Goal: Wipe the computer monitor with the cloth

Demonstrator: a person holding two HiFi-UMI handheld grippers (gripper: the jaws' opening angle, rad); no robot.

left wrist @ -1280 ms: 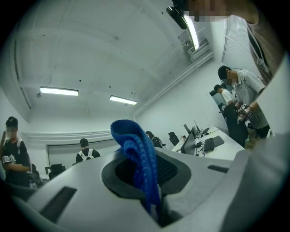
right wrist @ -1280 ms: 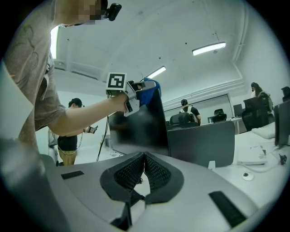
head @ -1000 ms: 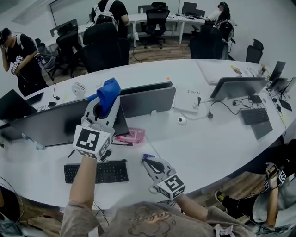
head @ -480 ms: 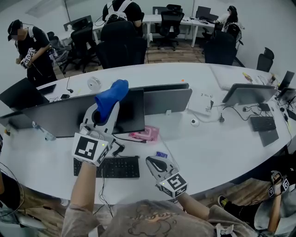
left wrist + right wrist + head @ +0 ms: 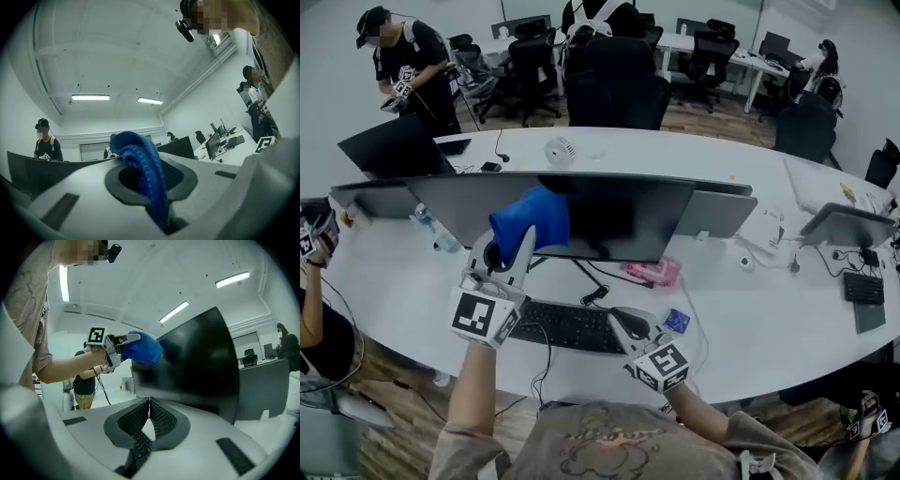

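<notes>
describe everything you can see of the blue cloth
The blue cloth is a soft, knitted-looking fabric, bunched into a rounded wad. The left claw is shut on one fold, the rest bulging above its tips. It is held up at the dark screen of the monitor, near its left part, seemingly pressed against it.

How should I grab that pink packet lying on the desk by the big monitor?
Probably pinch the pink packet by its near edge, coming low from the keyboard side: it lies flat on the desk, and the monitor blocks the far side.
</notes>
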